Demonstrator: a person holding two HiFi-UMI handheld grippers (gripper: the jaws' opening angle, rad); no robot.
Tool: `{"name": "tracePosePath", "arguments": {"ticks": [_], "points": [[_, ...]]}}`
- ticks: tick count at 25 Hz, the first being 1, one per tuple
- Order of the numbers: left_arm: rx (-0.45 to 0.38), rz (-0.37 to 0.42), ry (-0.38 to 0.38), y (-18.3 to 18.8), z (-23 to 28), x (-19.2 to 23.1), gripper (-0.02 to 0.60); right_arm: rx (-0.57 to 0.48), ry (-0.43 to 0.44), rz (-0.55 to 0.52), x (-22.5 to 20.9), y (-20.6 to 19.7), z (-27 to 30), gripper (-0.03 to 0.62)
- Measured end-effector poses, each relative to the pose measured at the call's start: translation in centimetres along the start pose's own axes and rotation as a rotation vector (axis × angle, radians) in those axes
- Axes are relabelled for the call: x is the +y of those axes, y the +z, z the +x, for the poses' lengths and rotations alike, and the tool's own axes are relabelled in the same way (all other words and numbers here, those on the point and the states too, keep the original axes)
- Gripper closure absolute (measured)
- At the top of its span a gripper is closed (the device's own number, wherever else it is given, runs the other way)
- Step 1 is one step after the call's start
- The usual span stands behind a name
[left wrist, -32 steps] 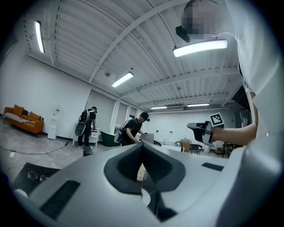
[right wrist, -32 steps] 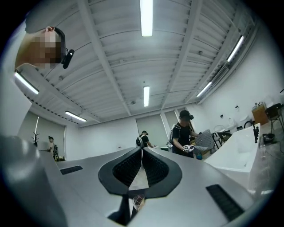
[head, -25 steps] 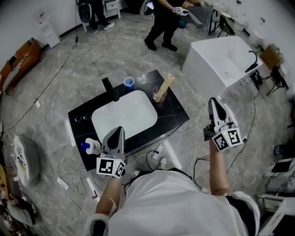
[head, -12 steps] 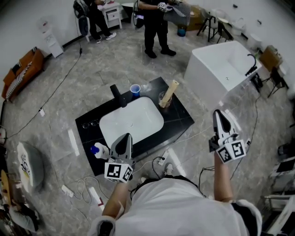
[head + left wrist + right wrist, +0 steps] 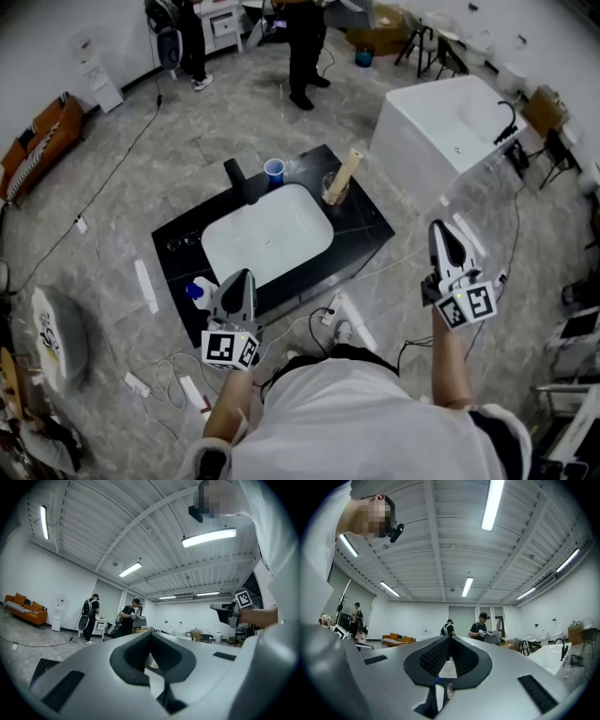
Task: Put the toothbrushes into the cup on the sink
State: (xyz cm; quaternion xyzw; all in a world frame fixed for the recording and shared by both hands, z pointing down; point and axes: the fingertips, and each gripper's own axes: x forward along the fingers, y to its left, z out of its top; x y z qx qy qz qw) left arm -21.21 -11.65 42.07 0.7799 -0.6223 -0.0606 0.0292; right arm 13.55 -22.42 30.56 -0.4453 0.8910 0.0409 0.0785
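Two grippers show in the head view, both aimed away from the person. The left gripper [image 5: 240, 278] has its tip in front of the near edge of the black worktop [image 5: 361, 230], just beside a blue-capped bottle [image 5: 197, 292]. The right gripper [image 5: 441, 230] is off to the right over the floor, well apart from the worktop. A white sink [image 5: 267, 239] is set in the worktop, with a black tap [image 5: 234, 178] at its far rim and a blue cup [image 5: 274, 171] just right of the tap. At the sink's far right corner stands a clear cup [image 5: 330, 196], and in it are the toothbrushes [image 5: 344, 172], which at this size read only as one tan bundle. Their long axis leans, with the lower end in the clear cup and the upper end pointing up and off to the right, away from the basin. A white tub [image 5: 450, 131] stands farther right. In the left gripper view the fingers [image 5: 133, 651] are closed tip to tip with nothing gripped. Beyond them are an orange sofa [image 5: 26, 609] at the left, two people [image 5: 89, 618] near a small white table, and the right gripper at the right edge. In the right gripper view the fingers [image 5: 433, 658] are likewise closed and empty, and past them stand two people [image 5: 480, 626] and the white tub at the right.
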Motion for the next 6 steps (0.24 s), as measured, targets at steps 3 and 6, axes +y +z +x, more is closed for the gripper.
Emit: {"name": "tracePosePath", "arguments": {"ticks": [3,6], "points": [[0.008,0.01,-0.003,-0.49,-0.05,-0.02,0.58,-0.012,0.005,-0.004,0.23,0.09,0.07,0.553],[0.011,0.008,-0.012,-0.83,0.3,-0.55,0.58,-0.017,0.017,-0.006,0.34,0.08,-0.02,0.553]]}}
